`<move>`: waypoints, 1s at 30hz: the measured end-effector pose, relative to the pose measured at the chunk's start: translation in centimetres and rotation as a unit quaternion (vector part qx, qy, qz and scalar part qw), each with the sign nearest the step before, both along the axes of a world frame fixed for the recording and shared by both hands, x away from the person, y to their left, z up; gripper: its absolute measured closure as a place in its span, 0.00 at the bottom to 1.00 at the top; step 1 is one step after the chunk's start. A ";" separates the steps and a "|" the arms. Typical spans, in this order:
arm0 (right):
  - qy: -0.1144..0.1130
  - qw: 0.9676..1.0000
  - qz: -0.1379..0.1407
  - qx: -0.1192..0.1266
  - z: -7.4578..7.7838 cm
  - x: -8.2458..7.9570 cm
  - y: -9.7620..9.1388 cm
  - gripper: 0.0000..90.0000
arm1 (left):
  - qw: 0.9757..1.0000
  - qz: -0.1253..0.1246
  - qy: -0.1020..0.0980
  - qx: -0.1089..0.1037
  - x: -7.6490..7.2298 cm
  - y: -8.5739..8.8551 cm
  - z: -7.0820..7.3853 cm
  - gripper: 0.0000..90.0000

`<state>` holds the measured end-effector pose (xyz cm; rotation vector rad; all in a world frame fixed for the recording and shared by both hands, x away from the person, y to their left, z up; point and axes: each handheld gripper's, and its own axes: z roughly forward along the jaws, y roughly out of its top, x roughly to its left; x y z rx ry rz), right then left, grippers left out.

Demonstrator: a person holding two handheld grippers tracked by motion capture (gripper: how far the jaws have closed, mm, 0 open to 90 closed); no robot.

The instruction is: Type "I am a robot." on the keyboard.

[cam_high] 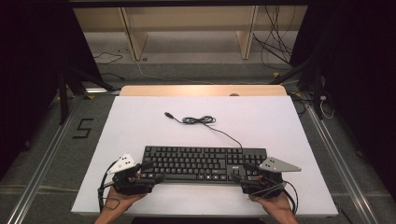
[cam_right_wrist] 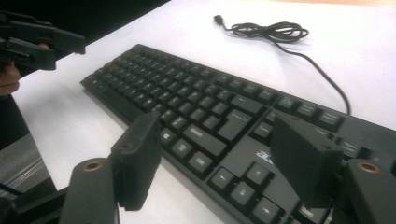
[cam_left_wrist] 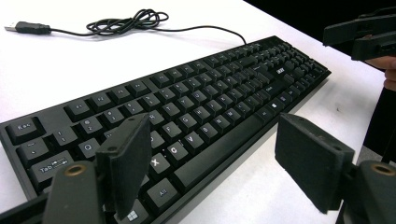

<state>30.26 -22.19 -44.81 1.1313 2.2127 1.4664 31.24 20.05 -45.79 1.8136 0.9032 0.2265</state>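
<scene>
White board (cam_high: 140, 121) covers the table, and dark floor with loose wires lies behind it. On this board, near the person's edge, a black keyboard (cam_high: 203, 163) lies flat with its long side across the table. Its thin cable (cam_high: 229, 135) runs from the back edge to a small loose coil (cam_high: 198, 120), and the USB plug (cam_high: 168, 114) rests a little further left on the board. The left gripper (cam_high: 152, 171) is at the keyboard's left end; its jaws stand apart over the front left corner, one above the keys and one above the board, and they press nothing. The right gripper (cam_high: 243, 171) is at the right end, also with jaws wide apart above the keys near the arrow block, holding nothing.
</scene>
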 end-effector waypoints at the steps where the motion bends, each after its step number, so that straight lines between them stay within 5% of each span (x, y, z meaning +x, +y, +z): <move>1: -0.001 1.000 -0.003 0.001 0.0 -0.1 -0.1 0.38 | 1.000 -0.001 0.000 -0.001 0.0 0.0 0.0 0.30; 30: -0.010 1.000 -0.018 0.013 0.0 -0.6 -0.9 0.34 | 1.000 -0.003 -0.001 -0.006 0.0 0.0 0.0 0.28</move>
